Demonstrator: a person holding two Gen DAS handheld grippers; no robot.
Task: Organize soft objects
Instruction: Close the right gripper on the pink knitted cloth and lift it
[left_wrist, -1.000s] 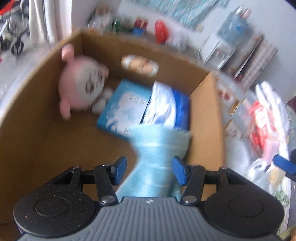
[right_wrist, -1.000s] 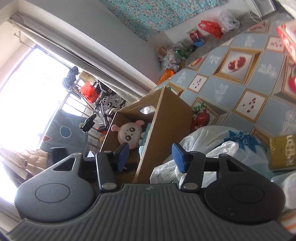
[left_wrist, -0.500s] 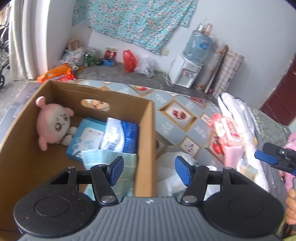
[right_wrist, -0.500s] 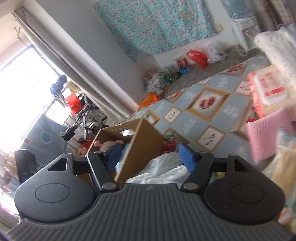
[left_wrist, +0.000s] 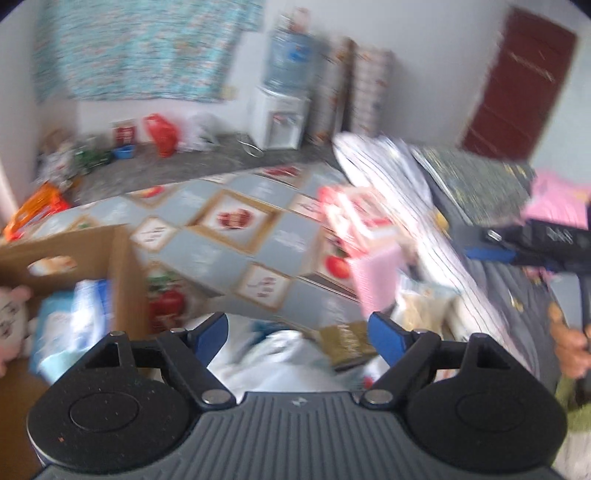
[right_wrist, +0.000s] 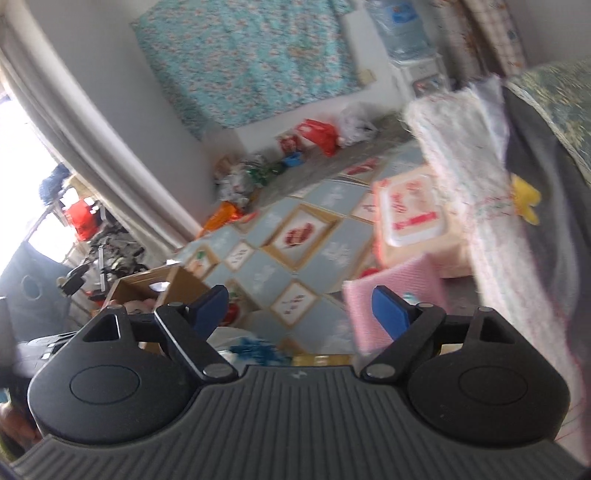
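Note:
My left gripper (left_wrist: 297, 332) hangs over a white plastic bag (left_wrist: 277, 358), its jaws opening with nothing between them. The cardboard box (left_wrist: 122, 258) is at its left and holds a pink plush toy (left_wrist: 11, 317) and blue-and-white packs (left_wrist: 74, 314). My right gripper (right_wrist: 299, 306) is also opening and empty, above the patterned mat. A folded pink cloth (right_wrist: 399, 306) lies just right of its right finger, with a pink wipes pack (right_wrist: 410, 218) behind. In the left wrist view the right gripper (left_wrist: 484, 245) shows at the right edge, held by a hand (left_wrist: 569, 343).
A rolled white blanket (right_wrist: 476, 177) and dark bedding (right_wrist: 535, 122) pile up on the right. An olive packet (left_wrist: 347, 339) lies by the white bag. A water dispenser (left_wrist: 280, 110), bags and clutter line the far wall. The patterned mat (left_wrist: 236, 221) spreads between box and pile.
The left gripper has let go of the light blue towel in the box and swung right over the white bag, its jaws wider. The right gripper has swung right toward the pink cloth, also wider.

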